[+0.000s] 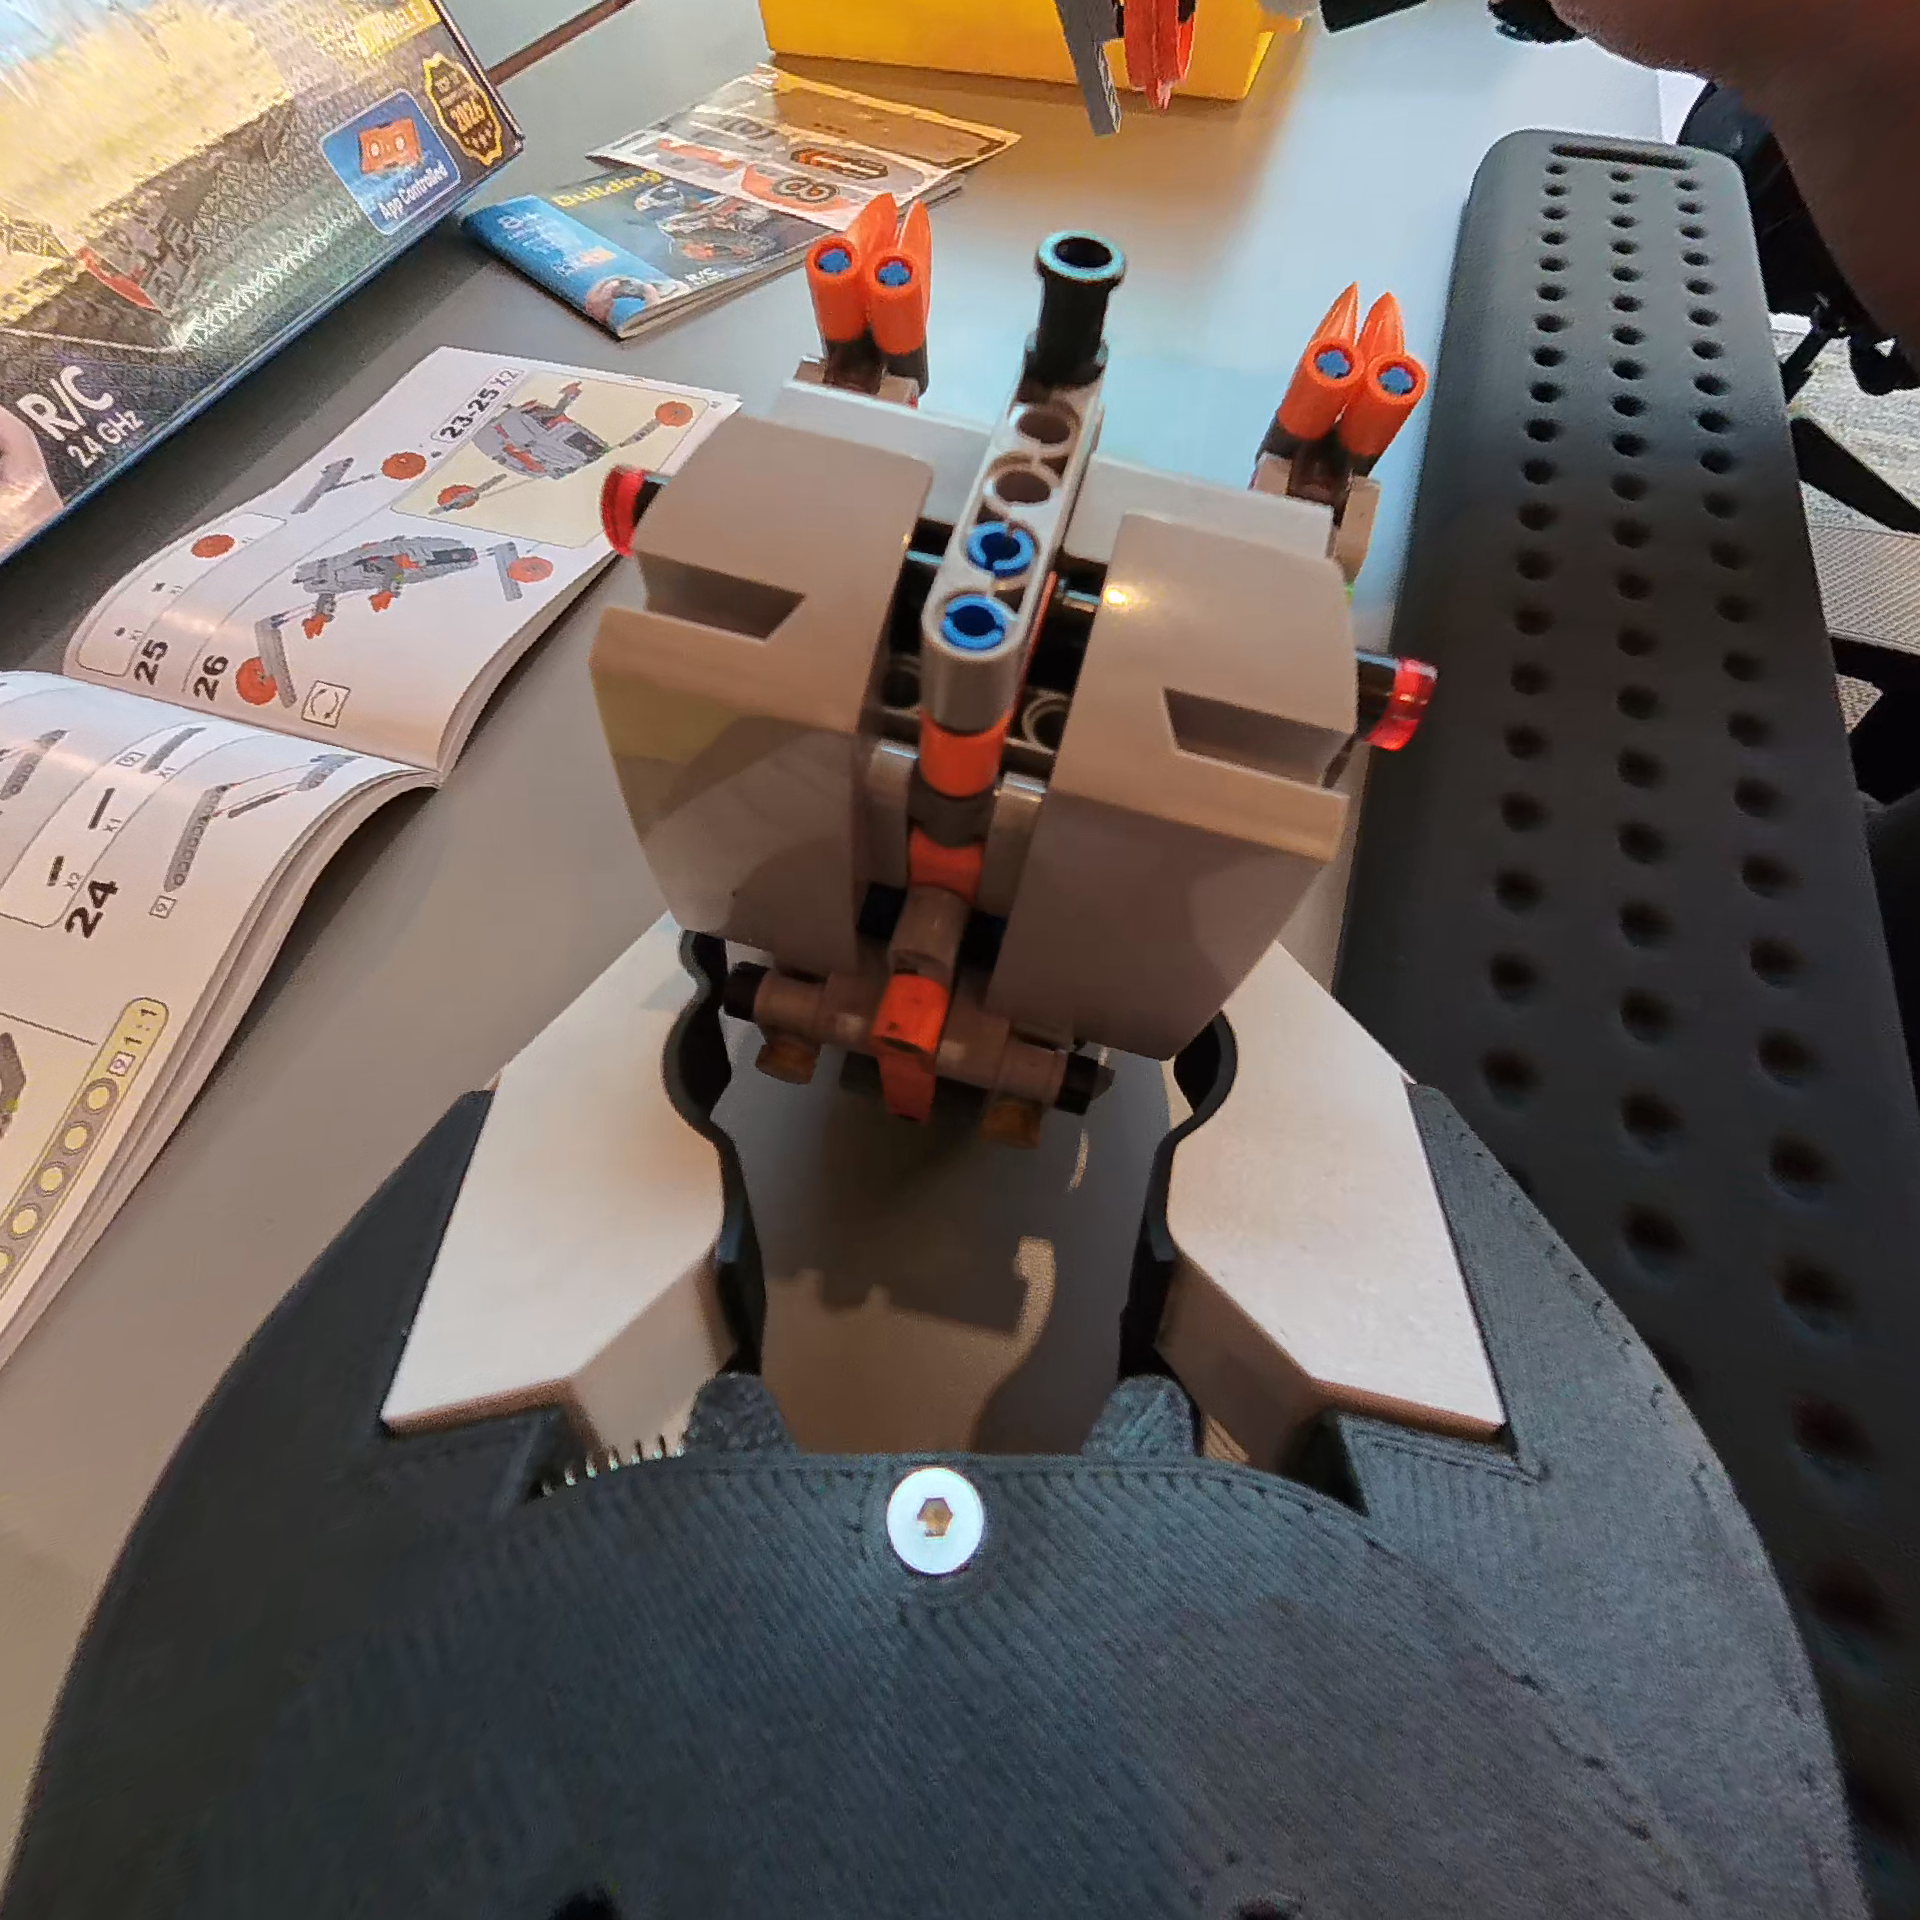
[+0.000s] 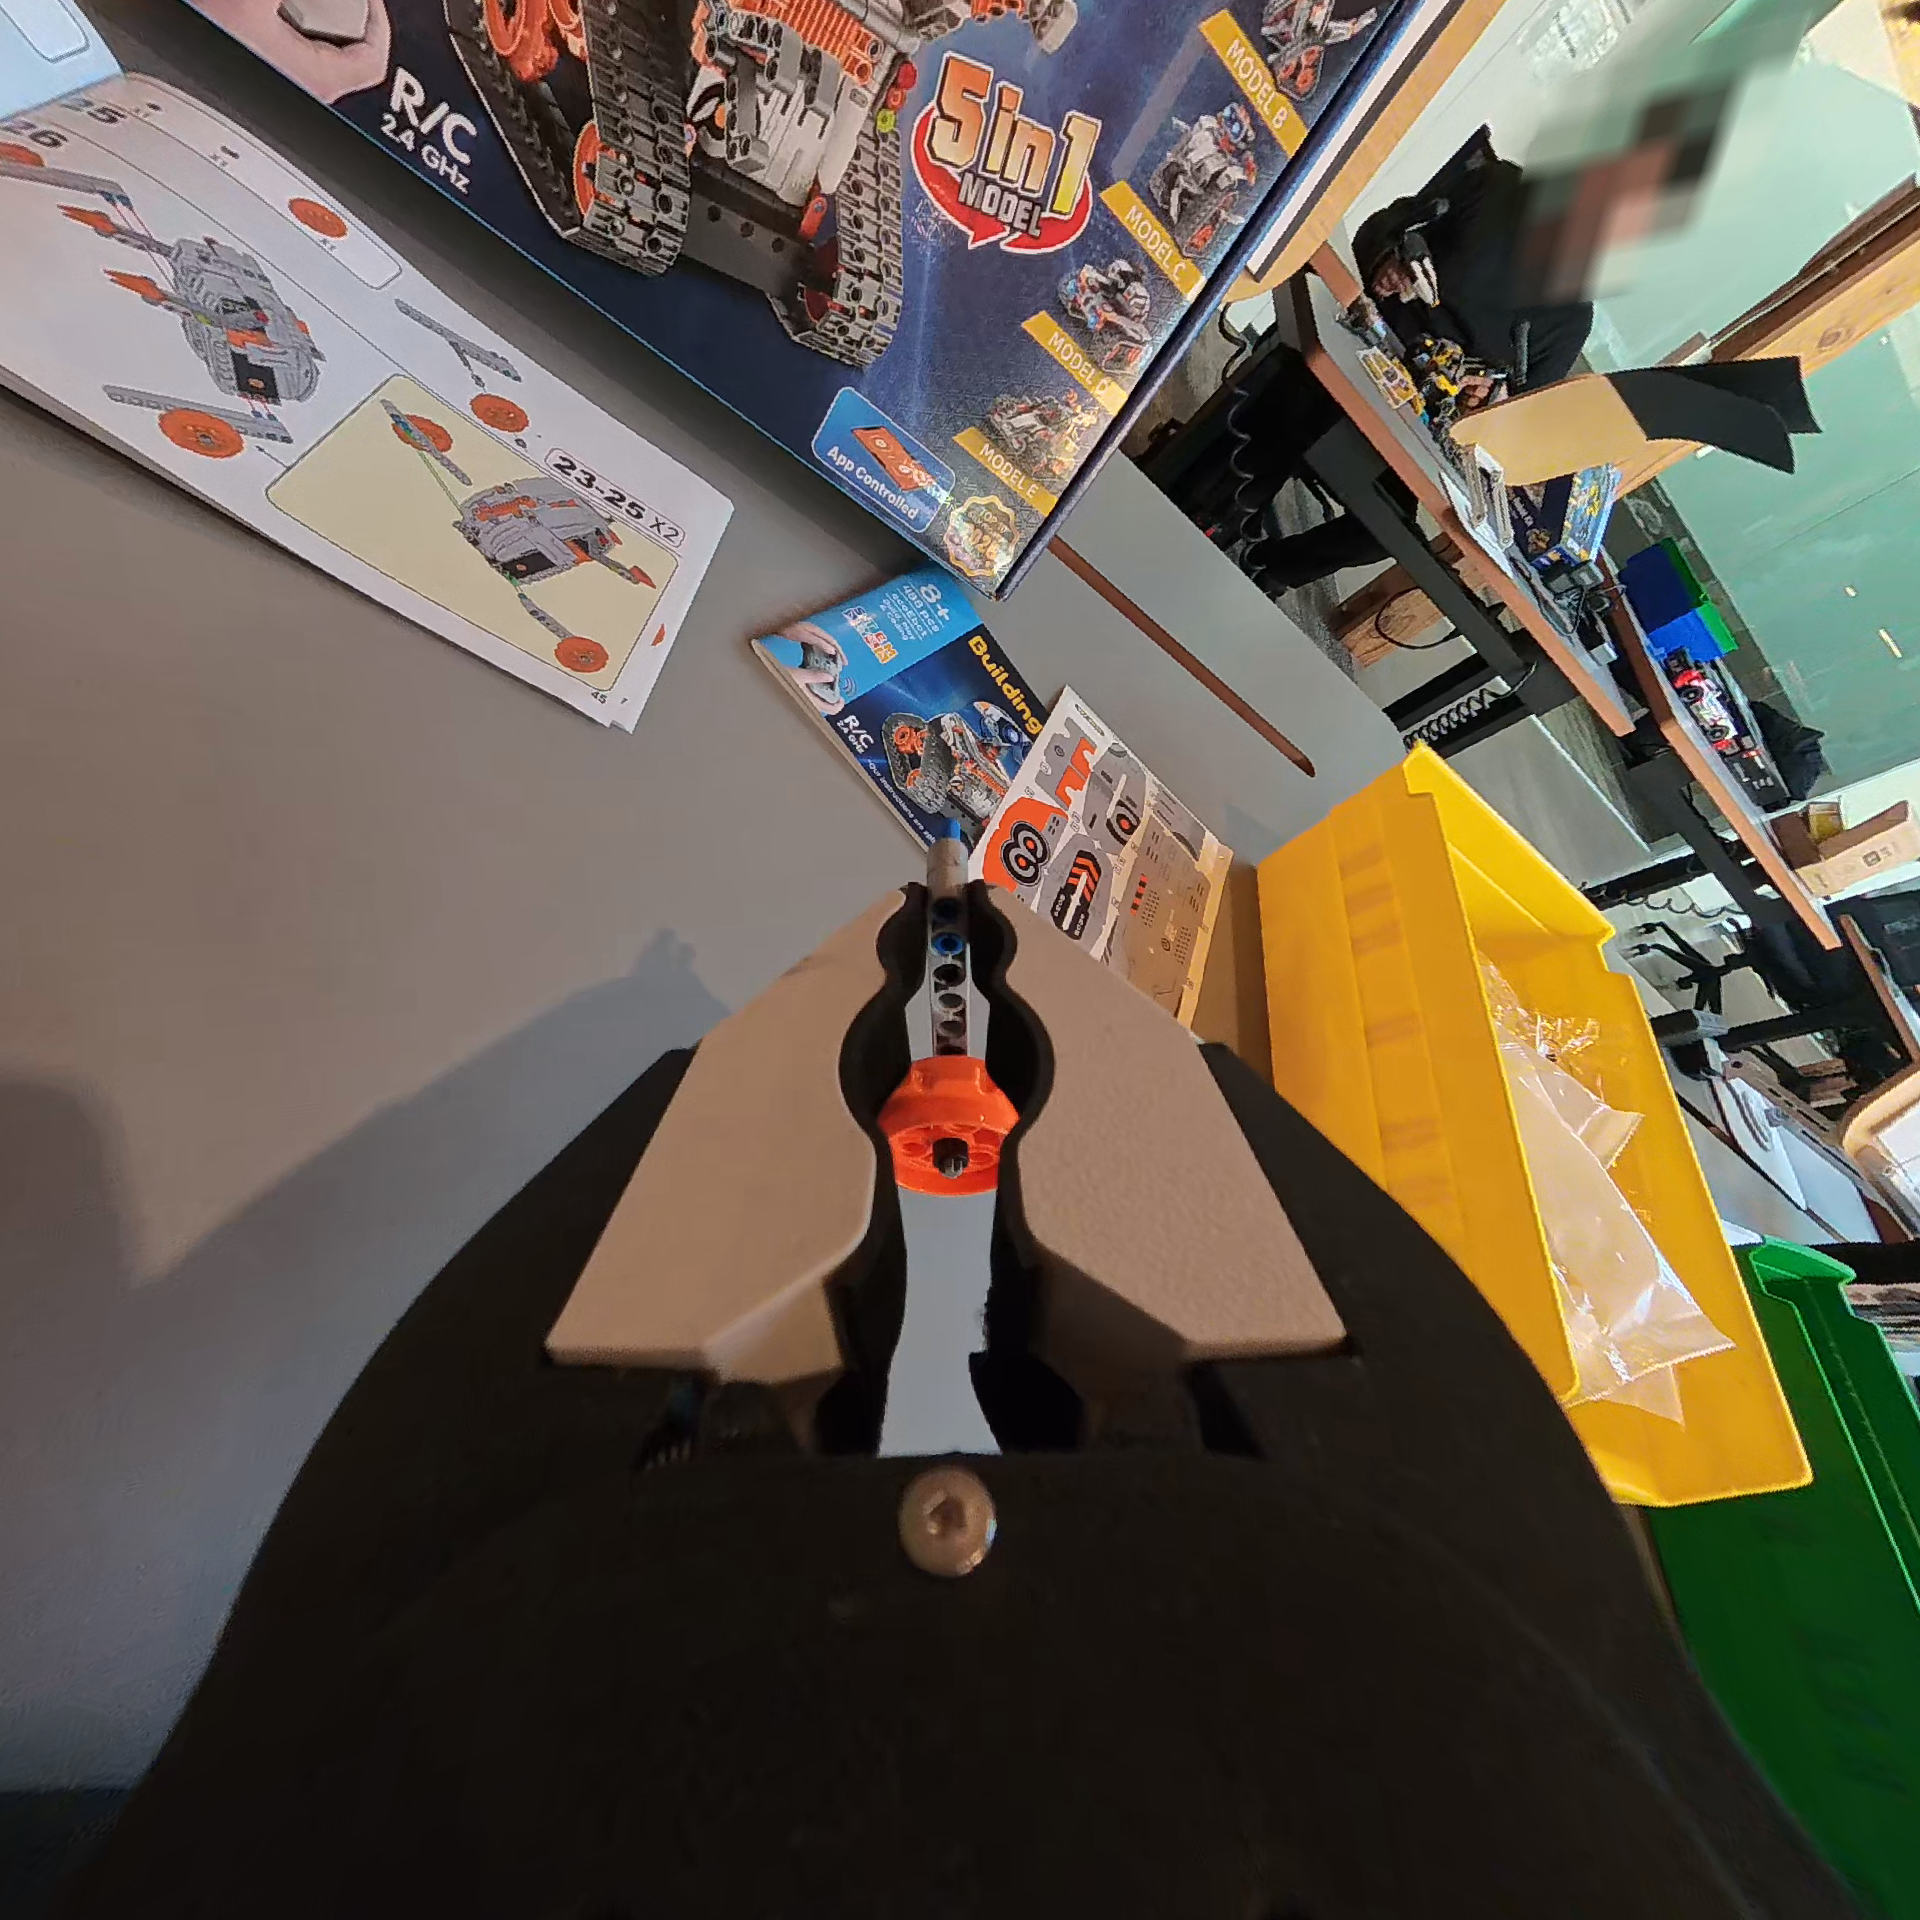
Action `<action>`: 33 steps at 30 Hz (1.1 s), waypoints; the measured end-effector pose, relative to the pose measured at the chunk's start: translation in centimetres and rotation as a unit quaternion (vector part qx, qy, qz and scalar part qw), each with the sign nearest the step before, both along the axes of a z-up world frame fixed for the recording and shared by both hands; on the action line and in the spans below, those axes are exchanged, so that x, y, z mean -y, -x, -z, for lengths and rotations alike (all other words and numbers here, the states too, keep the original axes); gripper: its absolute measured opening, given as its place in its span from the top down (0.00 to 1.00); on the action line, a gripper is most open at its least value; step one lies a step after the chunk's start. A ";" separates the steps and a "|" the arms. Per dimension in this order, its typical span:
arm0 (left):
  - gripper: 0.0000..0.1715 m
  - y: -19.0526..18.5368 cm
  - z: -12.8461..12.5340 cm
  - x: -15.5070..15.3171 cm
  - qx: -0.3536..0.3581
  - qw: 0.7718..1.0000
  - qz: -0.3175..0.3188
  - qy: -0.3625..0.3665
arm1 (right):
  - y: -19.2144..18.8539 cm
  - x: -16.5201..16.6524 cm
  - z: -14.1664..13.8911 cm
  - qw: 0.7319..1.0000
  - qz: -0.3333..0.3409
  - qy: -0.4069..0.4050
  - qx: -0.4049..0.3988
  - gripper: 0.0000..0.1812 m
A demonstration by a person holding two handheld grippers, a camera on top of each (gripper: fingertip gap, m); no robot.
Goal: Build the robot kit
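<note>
Tongs of the left hand (image 1: 961,1049) clasp the lower end of a grey brick-built model (image 1: 977,665), their pale fingers (image 1: 582,1195) drawn in against its sides so that the model stands up just ahead of the camera, above the grey tabletop (image 1: 468,935). Along the model's middle runs a grey holed beam (image 1: 1003,551) with two blue pins, ending in a black tube, and pairs of orange spikes (image 1: 873,275) rise at its far corners. Left of it an open instruction booklet (image 1: 312,623) lies flat; on the right lies a long black perforated panel (image 1: 1621,727). Farther off are a small closed booklet (image 1: 623,260), a sticker sheet (image 1: 810,156) and a yellow bin (image 1: 997,42), in front of which the other tongs show only in part. In the right wrist view, the right tongs (image 2: 951,935) are narrowed on a slim grey beam piece (image 2: 951,971) that carries an orange wheel hub (image 2: 948,1132) at its near end and blue pins toward the tip, held above the tabletop (image 2: 364,987). Just beyond it lies the sticker sheet (image 2: 1112,883) with the small booklet (image 2: 904,717), beside the yellow bin (image 2: 1455,1039), which holds clear plastic bags (image 2: 1590,1195); a green bin (image 2: 1808,1507) is next to that. Beyond these is the kit's large dark-blue box (image 2: 831,208).
</note>
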State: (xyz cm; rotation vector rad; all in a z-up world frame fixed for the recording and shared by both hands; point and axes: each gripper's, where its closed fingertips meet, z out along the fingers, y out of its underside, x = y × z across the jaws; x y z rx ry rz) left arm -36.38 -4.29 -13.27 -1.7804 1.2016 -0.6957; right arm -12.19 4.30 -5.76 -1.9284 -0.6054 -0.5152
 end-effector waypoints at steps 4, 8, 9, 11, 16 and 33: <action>0.46 0.2 -0.1 -0.2 0.002 1.000 -0.012 -0.007 | 0.0 0.0 0.1 1.000 0.001 0.001 0.000 0.97; 0.43 0.8 -0.3 -0.3 0.009 1.000 -0.026 -0.004 | 0.3 -0.2 0.2 1.000 0.000 0.004 0.002 0.97; 0.43 1.0 -0.4 -0.3 0.011 1.000 -0.029 -0.003 | 0.3 -0.3 0.2 1.000 -0.001 0.005 0.004 0.97; 0.41 1.3 -0.6 -0.2 0.017 0.999 -0.036 -0.002 | 0.6 -0.4 0.2 1.000 -0.002 0.005 0.005 0.97; 0.39 2.3 -1.0 0.1 0.021 0.998 -0.052 -0.003 | 1.3 -0.7 0.3 1.000 -0.006 0.007 0.010 0.97; 0.43 14.4 -16.3 -2.5 -0.153 0.876 -0.437 -0.135 | 3.1 -1.7 1.6 0.999 -0.027 0.033 0.024 0.97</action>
